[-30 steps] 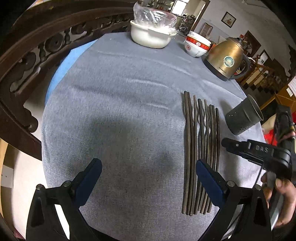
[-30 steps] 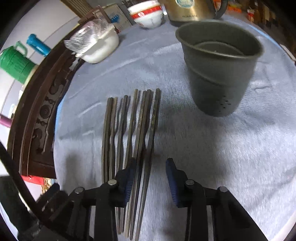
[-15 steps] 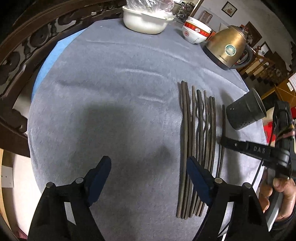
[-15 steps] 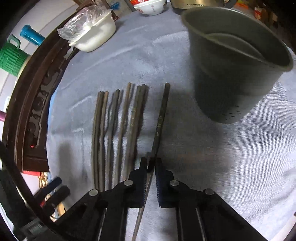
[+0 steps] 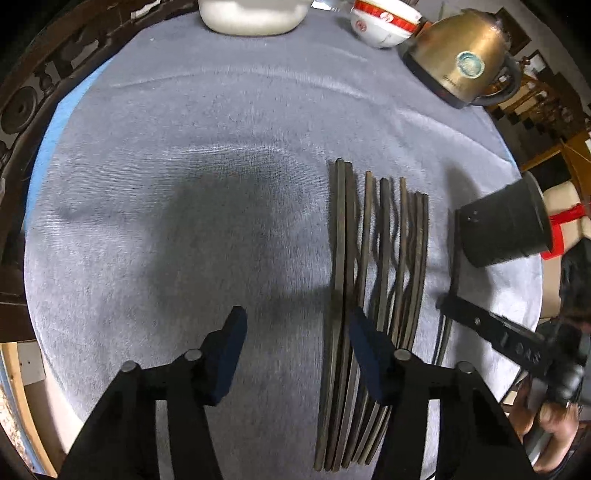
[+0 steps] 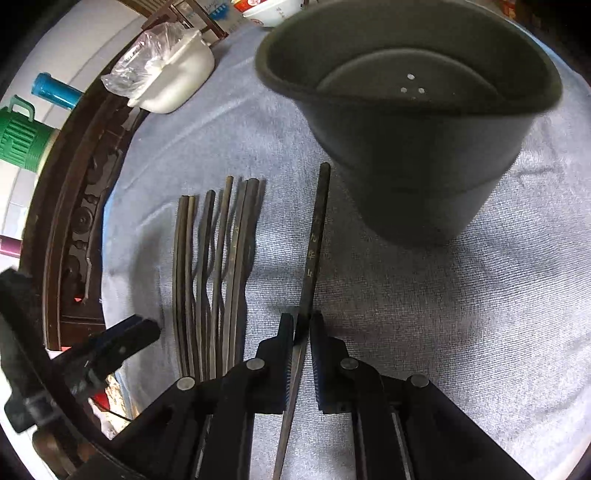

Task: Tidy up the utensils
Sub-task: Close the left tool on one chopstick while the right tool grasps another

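Several dark chopsticks (image 5: 380, 266) lie side by side on the grey cloth; they also show in the right wrist view (image 6: 218, 266). My right gripper (image 6: 302, 326) is shut on one chopstick (image 6: 316, 236), held clear of the row and pointing toward the dark grey holder cup (image 6: 413, 122) just ahead. The cup shows at the right in the left wrist view (image 5: 502, 225), as does the right gripper (image 5: 443, 304) with its chopstick (image 5: 453, 266). My left gripper (image 5: 295, 325) is open over the cloth; its right finger (image 5: 369, 354) overlaps the left edge of the row.
A brass kettle (image 5: 465, 59), a red-and-white bowl (image 5: 384, 22) and a white pot (image 5: 255, 14) stand at the far side. A carved dark wooden chair (image 6: 74, 221) borders the table (image 5: 166, 184). A green jug (image 6: 18, 136) stands beyond it.
My right gripper shut on the rightmost chopstick, drew it away from the row and moved it toward the cup. My left gripper moved forward toward the row and narrowed its opening.
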